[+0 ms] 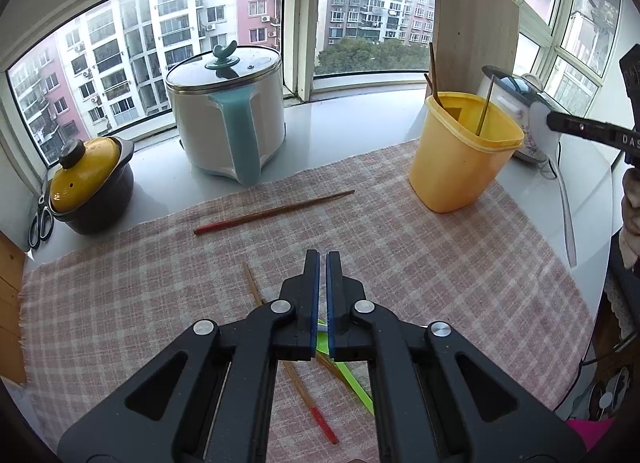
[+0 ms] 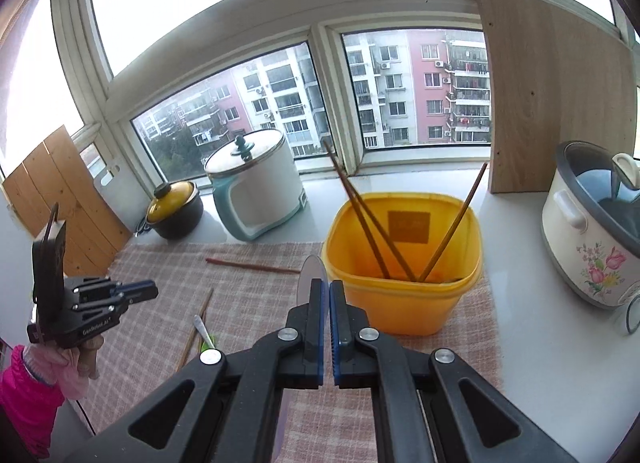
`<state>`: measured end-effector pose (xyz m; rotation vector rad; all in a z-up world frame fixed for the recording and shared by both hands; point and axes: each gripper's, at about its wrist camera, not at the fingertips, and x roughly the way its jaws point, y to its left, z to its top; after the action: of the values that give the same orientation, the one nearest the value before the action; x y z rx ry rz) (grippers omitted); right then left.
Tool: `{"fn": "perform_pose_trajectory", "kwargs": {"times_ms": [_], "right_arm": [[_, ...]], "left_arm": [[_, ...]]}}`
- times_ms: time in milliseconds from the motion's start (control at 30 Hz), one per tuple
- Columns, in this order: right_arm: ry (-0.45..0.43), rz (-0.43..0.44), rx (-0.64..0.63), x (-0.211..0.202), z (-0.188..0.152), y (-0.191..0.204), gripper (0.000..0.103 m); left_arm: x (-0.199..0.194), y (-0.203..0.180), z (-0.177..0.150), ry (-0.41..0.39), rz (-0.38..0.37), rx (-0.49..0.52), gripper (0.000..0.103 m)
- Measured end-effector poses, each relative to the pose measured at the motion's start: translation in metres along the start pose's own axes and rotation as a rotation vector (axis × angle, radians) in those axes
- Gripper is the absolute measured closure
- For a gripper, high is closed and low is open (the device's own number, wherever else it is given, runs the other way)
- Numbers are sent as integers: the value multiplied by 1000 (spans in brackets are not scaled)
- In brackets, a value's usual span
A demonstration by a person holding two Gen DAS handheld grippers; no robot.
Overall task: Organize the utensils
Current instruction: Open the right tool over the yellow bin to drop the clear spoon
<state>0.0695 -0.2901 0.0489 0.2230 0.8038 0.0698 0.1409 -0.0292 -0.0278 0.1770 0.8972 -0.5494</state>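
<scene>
- L gripper (image 1: 323, 259): fingers shut, nothing betw. them. It hovers over the checked cloth (image 1: 440, 263), pointing steeply down.
- Under the L gripper, on the cloth: a green-handled utensil (image 1: 352, 379) lies crossed w/ red-tipped chopsticks (image 1: 252, 283). What type of utensil it is can't be told from the L wrist view.
- One more loose chopstick (image 1: 272, 211) lies further back on the cloth, well apart from the rest, red end to the left.
- R gripper (image 2: 325, 283): fingers closed on a white spoon (image 1: 540, 123). Its bowl sticks out past the tips and its handle hangs down, off the cloth, just beside the yellow bin (image 2: 404, 303).
- Yellow bin stands on the cloth's far R corner. Three chopsticks (image 2: 372, 219) lean inside it, tips up.
- Worktop (image 1: 340, 131) behind the cloth: white pot w/ teal handle (image 1: 228, 119), yellow-lidded clay pot (image 1: 92, 183), and scissors (image 1: 40, 223) at the far left.
- R side: floral cooker (image 2: 592, 235) and a wood board (image 2: 552, 95) leaning at the window.
</scene>
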Motion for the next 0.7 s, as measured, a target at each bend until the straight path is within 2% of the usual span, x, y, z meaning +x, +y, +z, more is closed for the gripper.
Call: {"fn": "perform_pose_trajectory", "kwargs": {"times_ms": [367,500,700], "right_arm": [[-143,-81,23,-18,64,-36,103],[-187,-114,42,-14,82,-47,103],[-205,-173,38,5,98,-59,103]], "left_arm": [[-10,-11,-12,-4,13,-25,103],[-15,-10,-16,-8,22,-43,103],[-21,-2,-25,-6,57,-74,103]]}}
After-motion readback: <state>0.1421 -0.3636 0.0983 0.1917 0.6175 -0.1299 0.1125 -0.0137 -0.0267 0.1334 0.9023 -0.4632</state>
